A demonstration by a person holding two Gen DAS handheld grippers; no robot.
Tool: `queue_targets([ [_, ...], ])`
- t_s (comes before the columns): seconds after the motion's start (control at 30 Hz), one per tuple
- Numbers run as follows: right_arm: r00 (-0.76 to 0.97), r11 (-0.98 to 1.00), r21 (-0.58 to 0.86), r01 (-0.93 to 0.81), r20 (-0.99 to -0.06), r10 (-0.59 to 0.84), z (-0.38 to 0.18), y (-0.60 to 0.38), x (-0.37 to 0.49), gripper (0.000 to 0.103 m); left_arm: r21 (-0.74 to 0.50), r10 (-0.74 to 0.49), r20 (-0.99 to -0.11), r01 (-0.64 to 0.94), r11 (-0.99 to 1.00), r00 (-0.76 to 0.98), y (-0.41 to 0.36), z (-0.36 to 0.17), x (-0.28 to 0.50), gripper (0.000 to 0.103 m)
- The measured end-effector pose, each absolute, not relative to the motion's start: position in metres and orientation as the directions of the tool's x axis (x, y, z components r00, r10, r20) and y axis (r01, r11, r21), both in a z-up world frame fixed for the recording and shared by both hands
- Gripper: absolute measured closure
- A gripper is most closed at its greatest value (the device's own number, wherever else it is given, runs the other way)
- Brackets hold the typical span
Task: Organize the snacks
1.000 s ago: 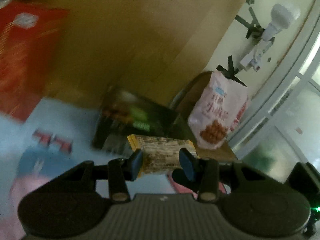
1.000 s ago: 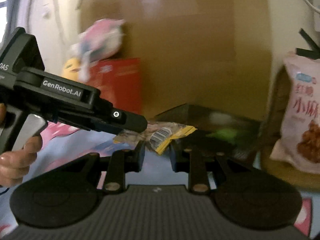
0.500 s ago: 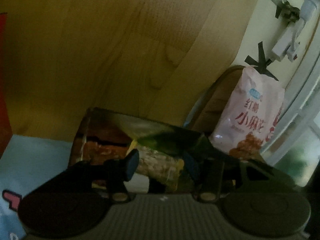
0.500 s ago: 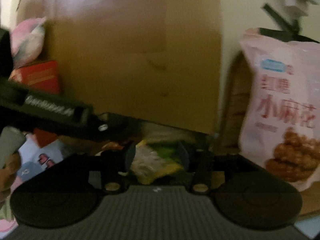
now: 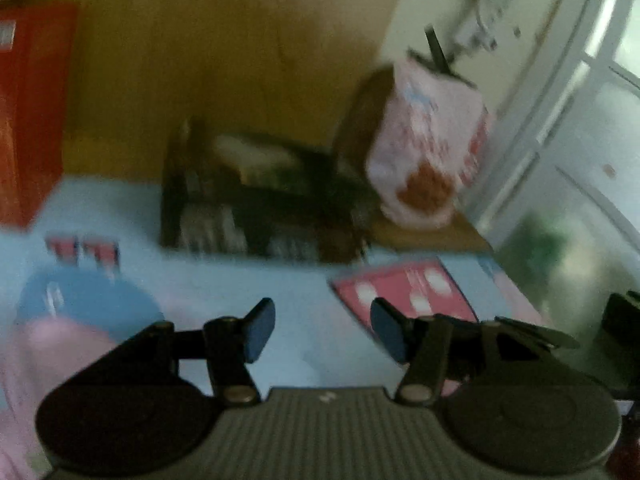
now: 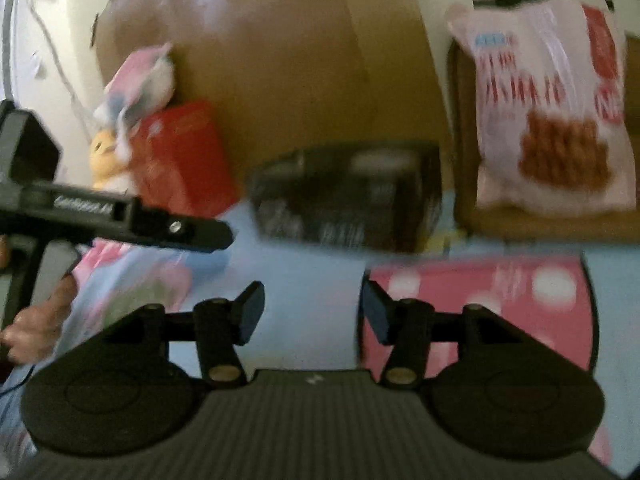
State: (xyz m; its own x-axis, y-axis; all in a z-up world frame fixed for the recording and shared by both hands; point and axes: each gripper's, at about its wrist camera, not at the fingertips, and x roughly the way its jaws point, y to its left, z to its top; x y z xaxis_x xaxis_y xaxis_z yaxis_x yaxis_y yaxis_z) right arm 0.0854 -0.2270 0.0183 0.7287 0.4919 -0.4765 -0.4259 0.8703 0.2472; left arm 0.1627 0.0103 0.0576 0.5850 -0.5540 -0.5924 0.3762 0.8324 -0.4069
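Here both tongs stand spread and empty, their jaws having just been opening, with nothing between the pads in either wrist view. The left gripper (image 5: 323, 330) and the right gripper (image 6: 313, 312) both hover over the light blue patterned cloth (image 5: 304, 280), pointed down and forward at the dark open snack box (image 5: 256, 200), which lies ahead of both, in the middle distance, against the foot of the brown cardboard panel (image 5: 224, 60). Pale wrappers appear to lie inside the box, though motion blur hides what they are. The box's long axis runs left to right across both views, so that its near wall faces the tongs squarely. In the right wrist view the snack box (image 6: 348, 196) sits just above and between the fingertips, while the left gripper's body (image 6: 120, 220) reaches in from the left with a hand (image 6: 36, 320) on its grip; the two tools seem about equally near the box. The remaining loose item, a pink bag of fried twists (image 6: 552, 120), stands upright on a wooden stand (image 6: 540, 224) to the right of the box and just beside it. It lies toward the right gripper's side, so that hand is judged the better placed for a next pick. A red carton (image 5: 28, 112) stands far left.
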Motion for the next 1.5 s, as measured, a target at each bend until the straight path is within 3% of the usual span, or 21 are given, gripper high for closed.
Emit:
queue_targets([
  [0.2, 0.682, 0.863, 0.246, -0.441, -0.533, 0.501, -0.008, -0.219, 0.029, 0.045, -0.528, -0.626, -0.624, 0.337, 0.779, 0.469, 0.007, 0.02, 0.148, 0.049],
  [0.33, 0.696, 0.875, 0.168, -0.453, -0.546, 0.466, -0.01, -0.205, 0.018, 0.046, -0.543, -0.643, -0.614, 0.348, 0.765, 0.457, -0.004, 0.016, 0.134, 0.051],
  [0.37, 0.701, 0.878, 0.138, -0.459, -0.551, 0.453, -0.01, -0.201, 0.018, 0.047, -0.546, -0.645, -0.615, 0.346, 0.763, 0.453, -0.007, 0.016, 0.132, 0.051],
  [0.43, 0.704, 0.874, 0.086, -0.478, -0.557, 0.44, -0.011, -0.193, 0.016, 0.062, -0.539, -0.643, -0.622, 0.351, 0.766, 0.448, -0.014, 0.017, 0.125, 0.052],
  [0.53, 0.74, 0.888, -0.002, -0.459, -0.553, 0.382, -0.011, -0.186, 0.017, 0.069, -0.508, -0.621, -0.641, 0.357, 0.784, 0.451, -0.025, 0.02, 0.113, 0.052],
  [1.5, 0.766, 0.916, 0.034, -0.4, -0.537, 0.354, -0.012, -0.222, -0.032, 0.066, -0.402, -0.569, -0.688, 0.416, 0.815, 0.45, -0.073, 0.025, 0.054, 0.052],
])
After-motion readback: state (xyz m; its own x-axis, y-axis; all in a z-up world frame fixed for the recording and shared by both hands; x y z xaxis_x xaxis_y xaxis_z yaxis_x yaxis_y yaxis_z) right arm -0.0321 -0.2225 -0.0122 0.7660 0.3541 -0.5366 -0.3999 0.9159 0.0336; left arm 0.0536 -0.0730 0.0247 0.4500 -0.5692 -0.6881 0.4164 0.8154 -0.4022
